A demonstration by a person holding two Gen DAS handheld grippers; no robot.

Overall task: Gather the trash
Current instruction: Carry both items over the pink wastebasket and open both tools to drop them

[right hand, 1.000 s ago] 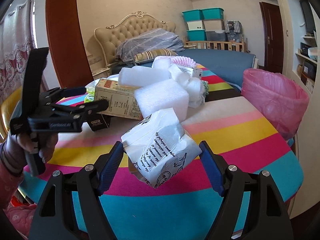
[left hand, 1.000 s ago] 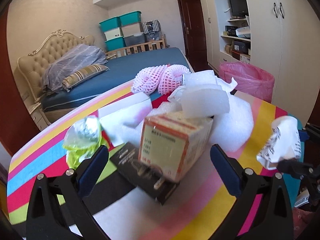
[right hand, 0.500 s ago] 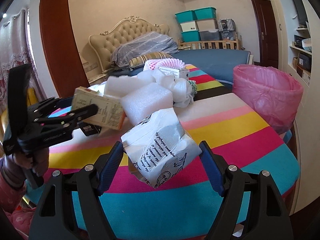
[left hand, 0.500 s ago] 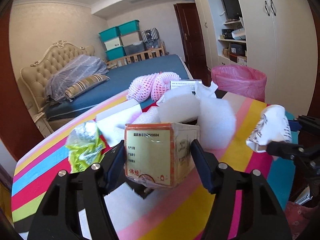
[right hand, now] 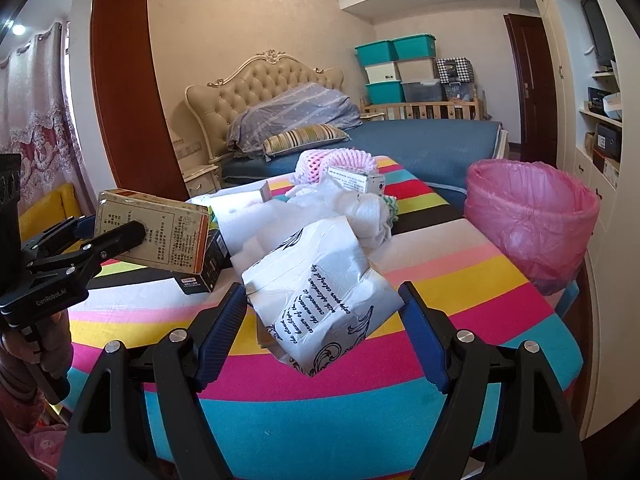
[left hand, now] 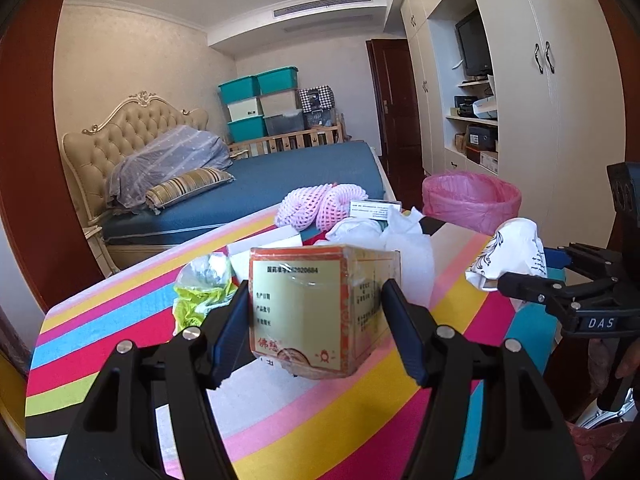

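Observation:
My left gripper [left hand: 316, 308] is shut on a yellow carton with red edges [left hand: 296, 304], held up off the striped table [left hand: 120, 344]. The right wrist view shows that carton [right hand: 160, 236] at the left, pinched by the left gripper [right hand: 120, 240]. My right gripper [right hand: 322, 308] is shut on a crumpled white paper bag with black print [right hand: 320, 280], held above the table's near edge. In the left wrist view that bag [left hand: 508, 252] hangs at the right in the right gripper [left hand: 520, 280]. A bin with a pink liner [right hand: 532, 216] stands beyond the table's right side.
More trash lies mid-table: pink foam netting [left hand: 320, 204], white foam sheets [right hand: 280, 220], a green-yellow wrapper [left hand: 200, 288], a black box [right hand: 208, 268] and a small white carton [right hand: 356, 178]. A bed [right hand: 400, 140] stands behind the table and wardrobes [left hand: 560, 120] line the right wall.
My left gripper closed on the carton and lifted it off the black box and the table. The right gripper, still holding the bag, rose slightly.

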